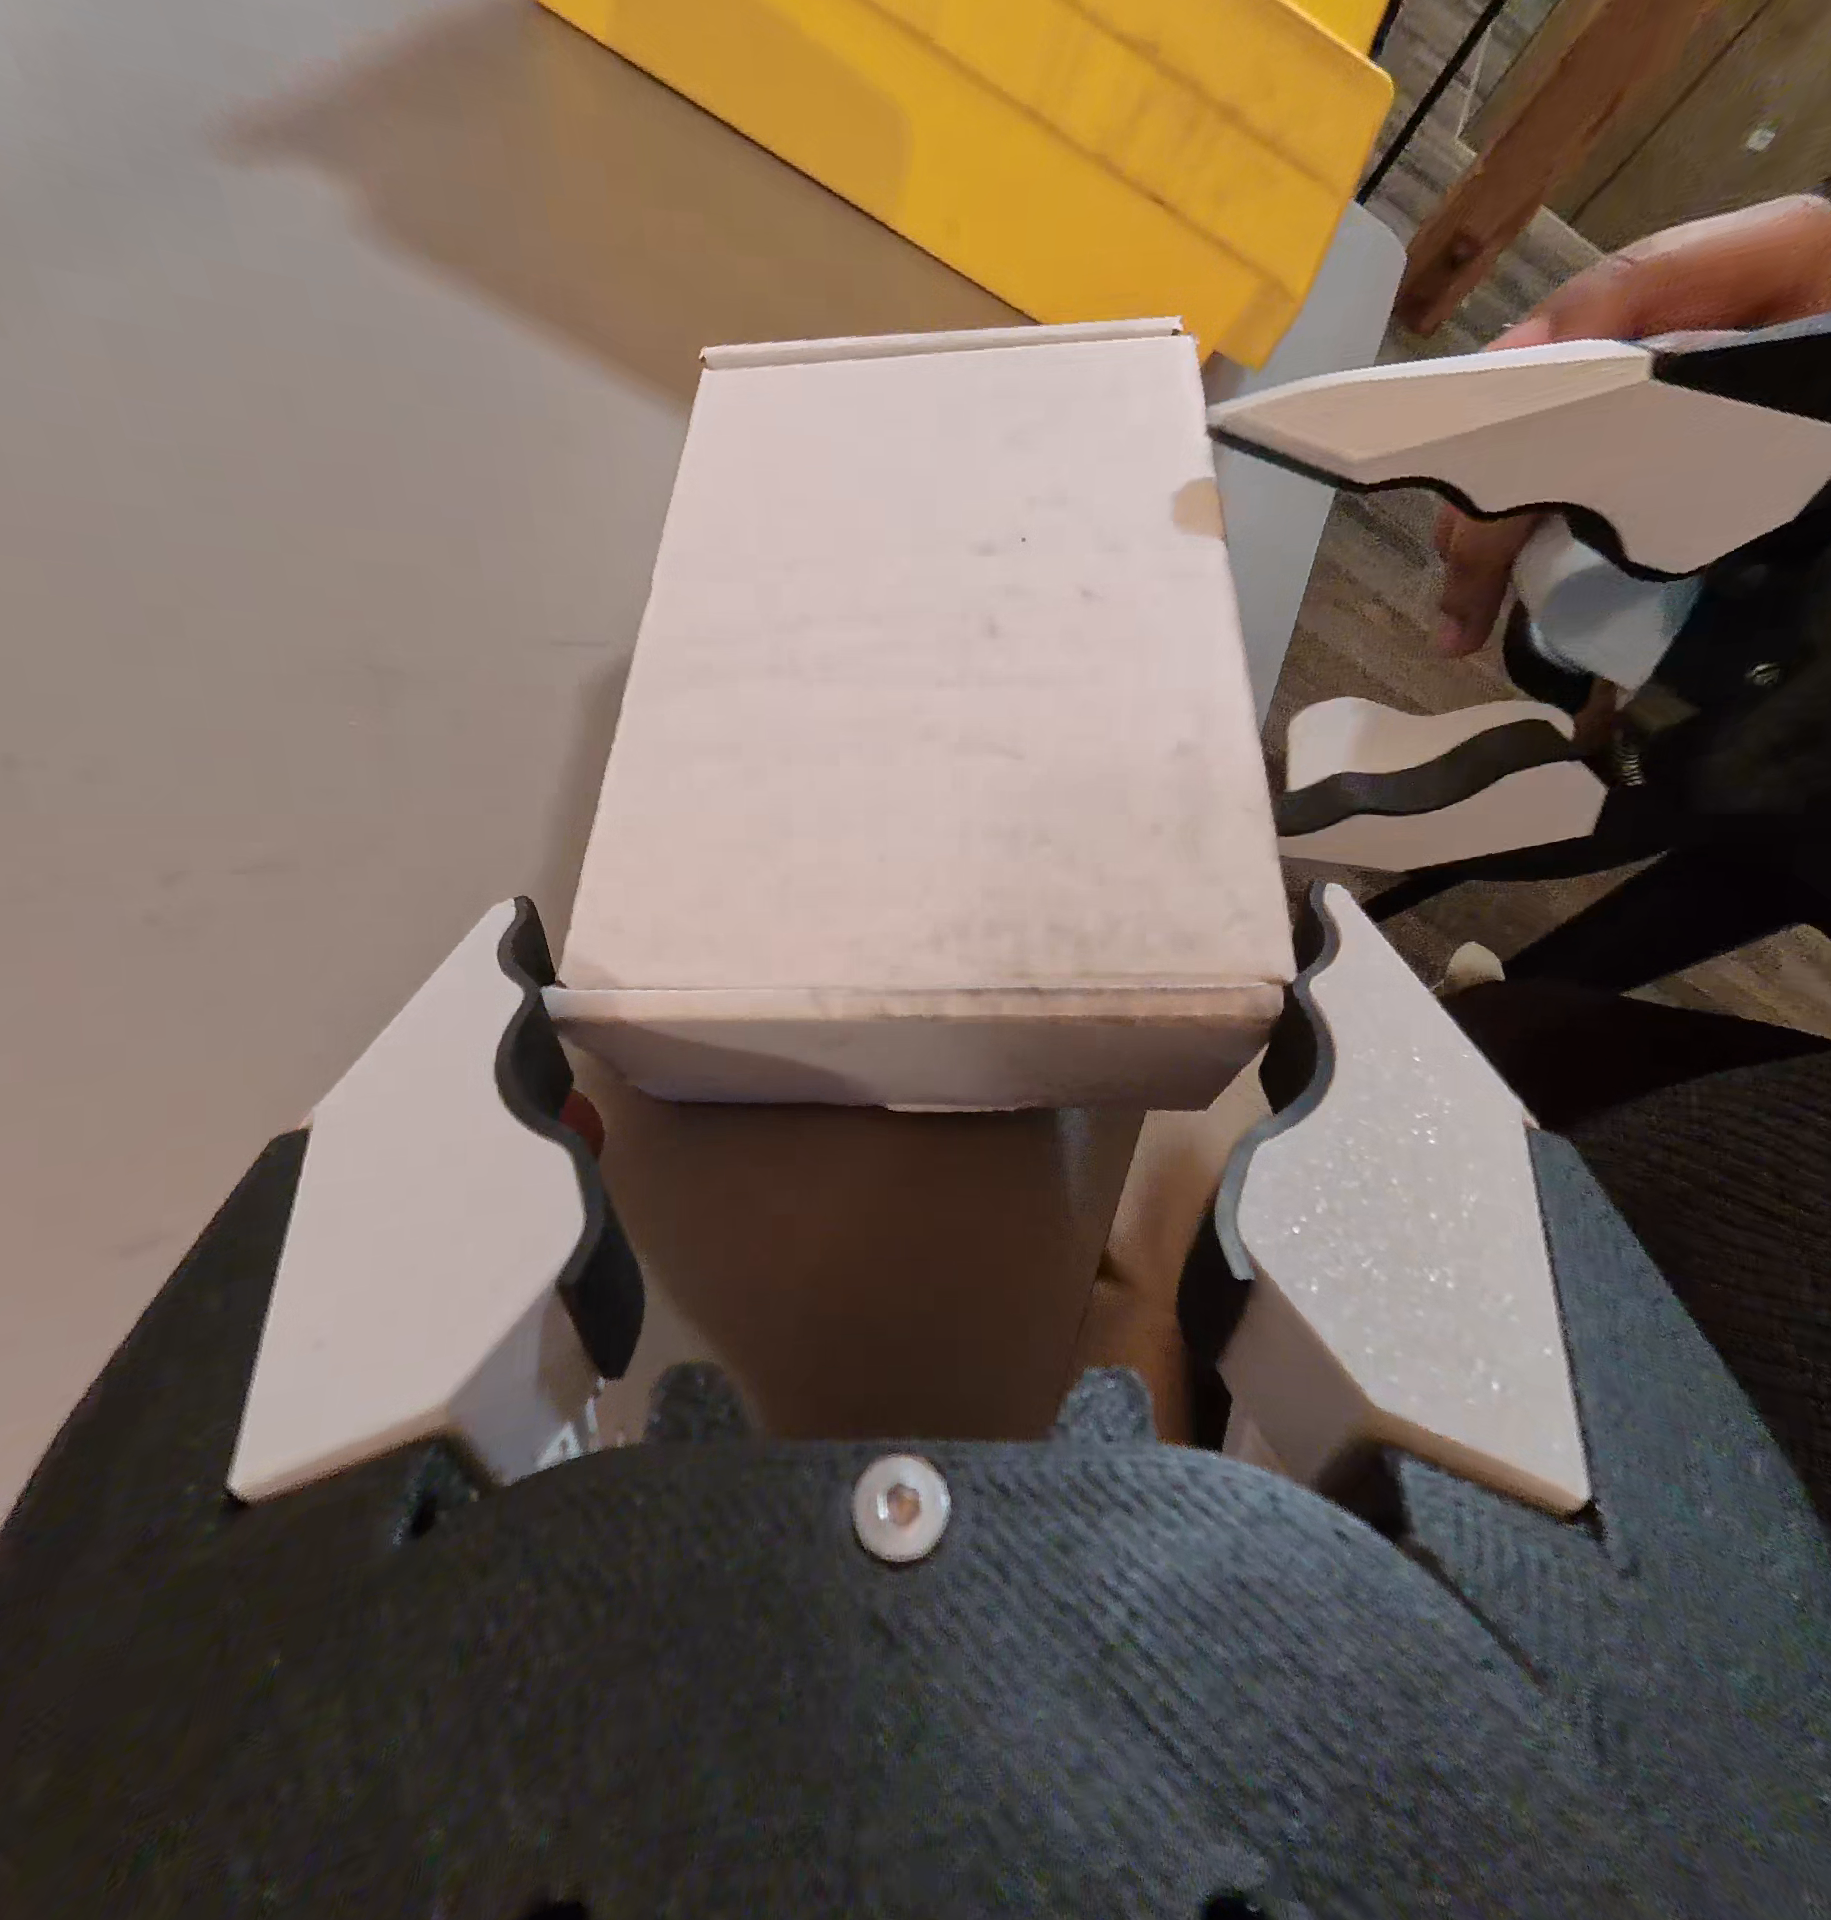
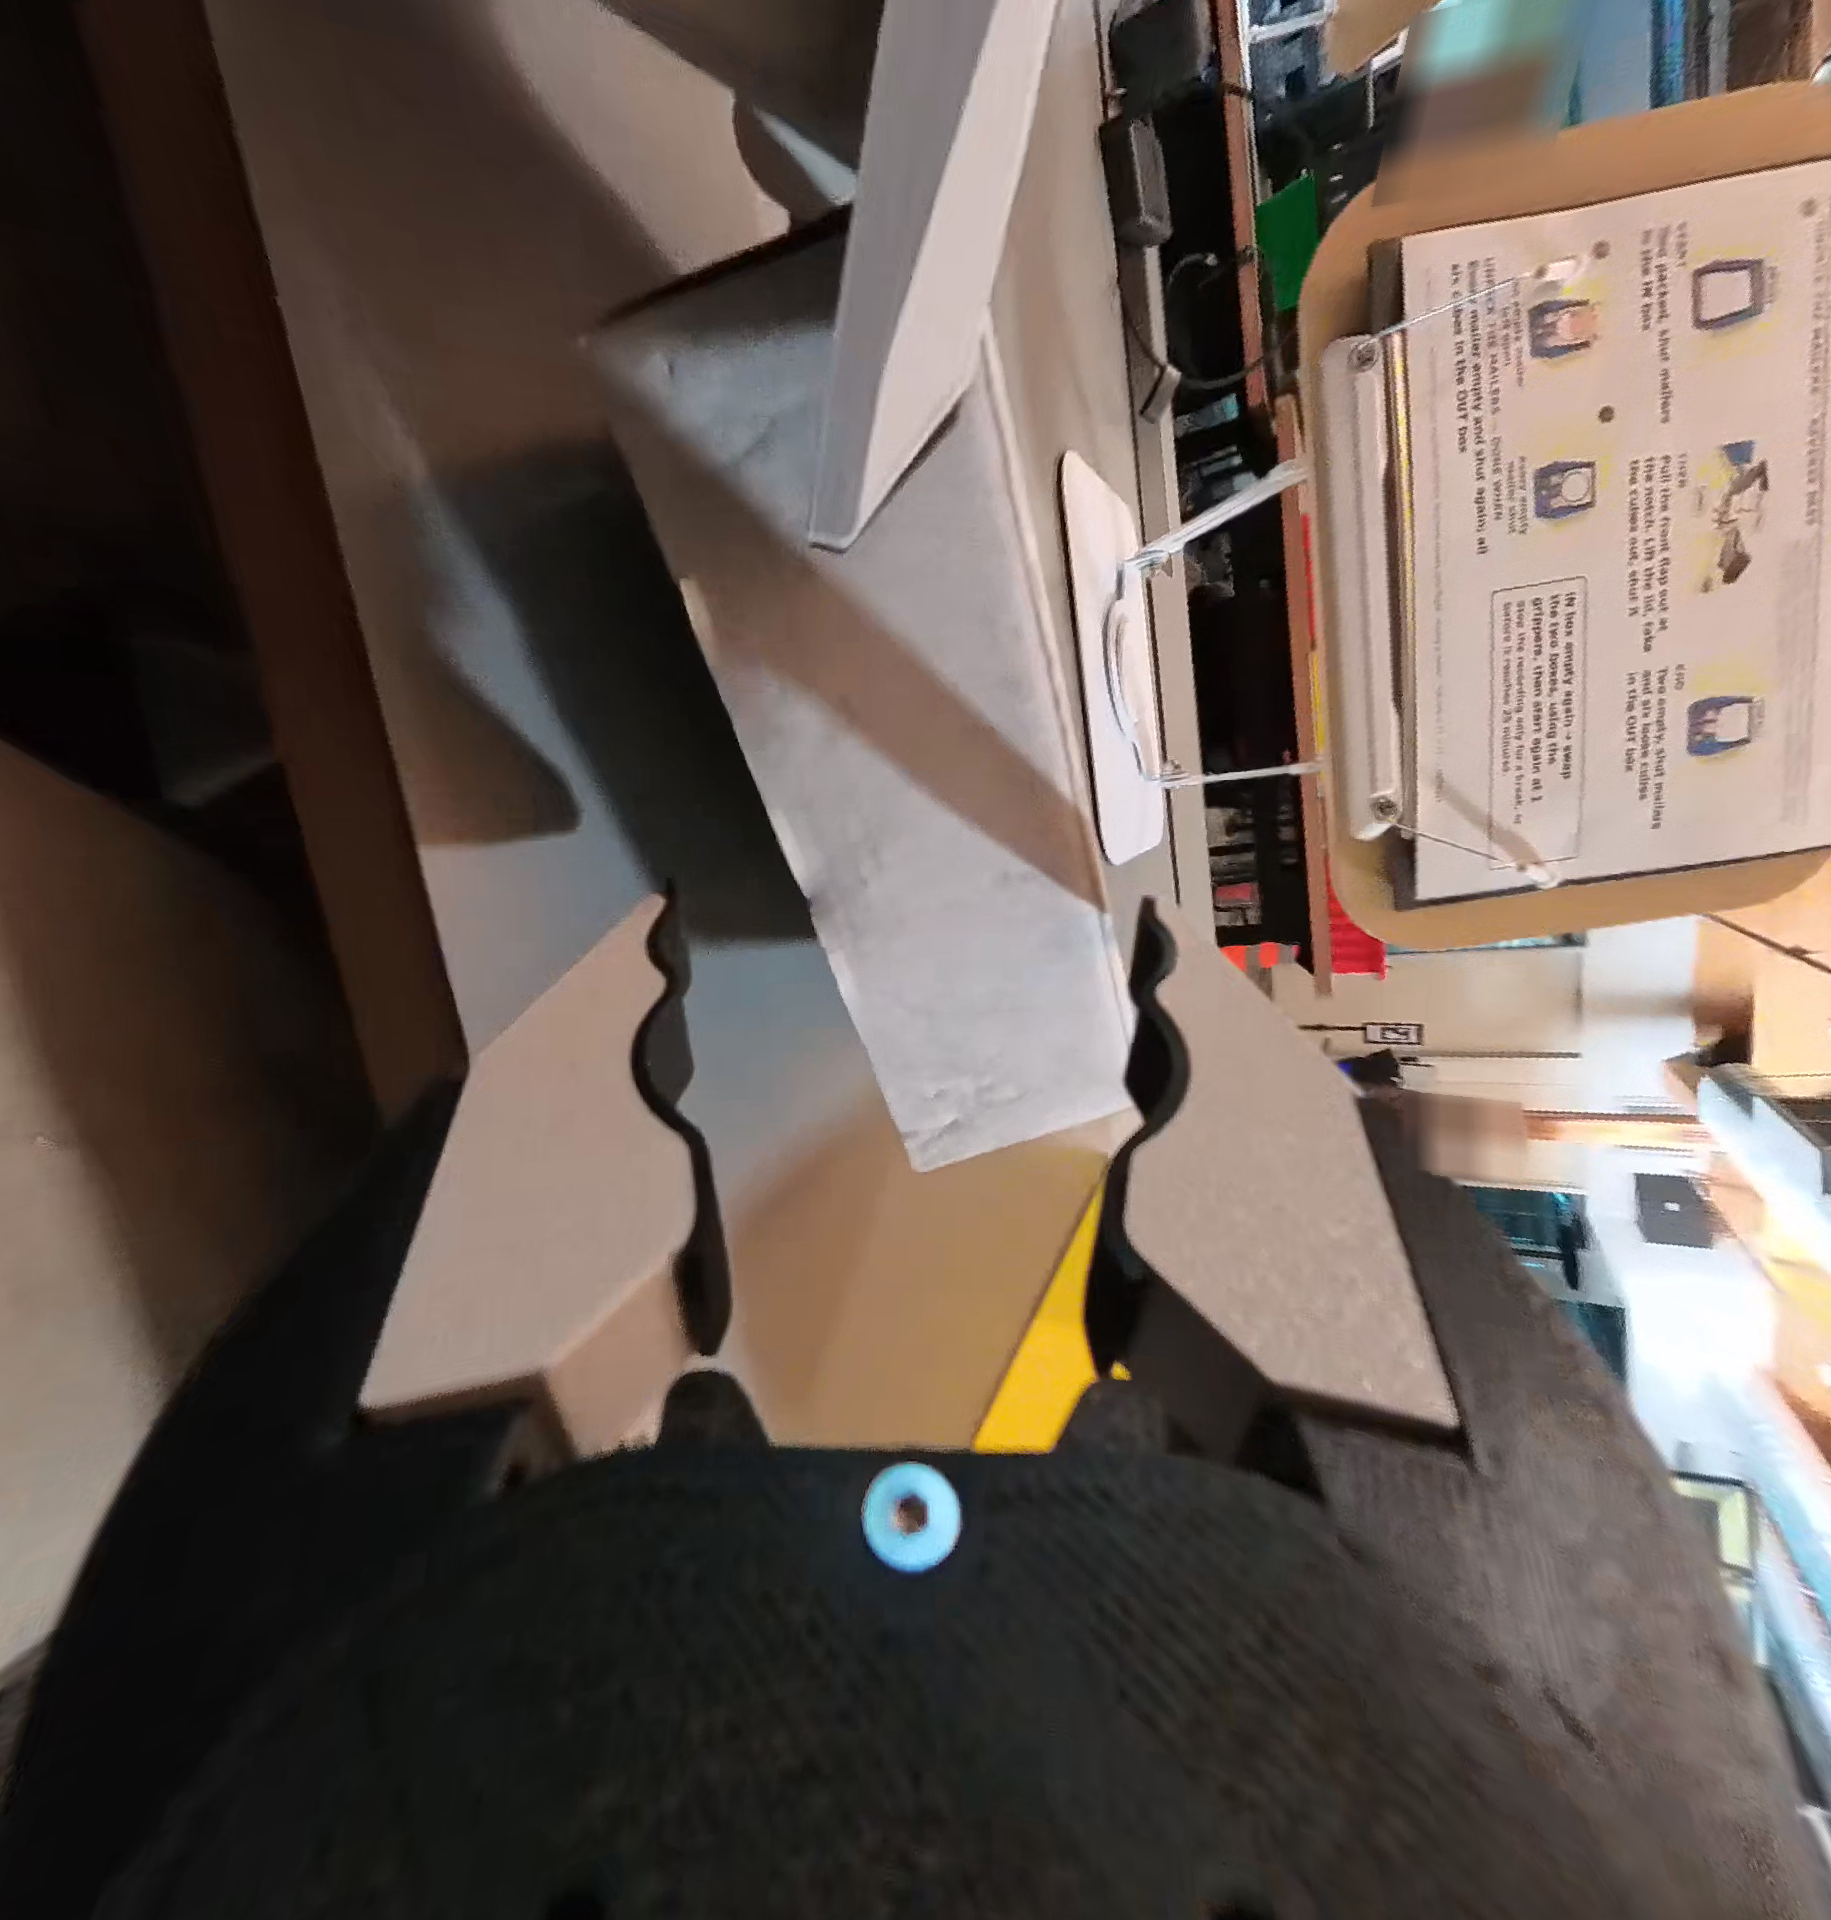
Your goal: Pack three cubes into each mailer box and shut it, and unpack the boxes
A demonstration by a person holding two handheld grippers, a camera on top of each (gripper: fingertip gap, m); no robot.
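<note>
Closed white mailer box [image 1: 921,675] at frame centre in the left wrist view, near end clamped between the left gripper [image 1: 916,997] pads, held above the beige surface [image 1: 215,520]. Yellow bin [image 1: 1046,135] at upper right. Right gripper [image 1: 1295,623] at right edge, spread and empty beside the box.

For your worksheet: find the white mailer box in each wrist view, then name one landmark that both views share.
Left wrist view: the closed mailer box fills the centre, its near end between the left tool fingers.
Right wrist view: blurred, the mailer box slants across the centre.
Shared landmark: the yellow bin.
</note>
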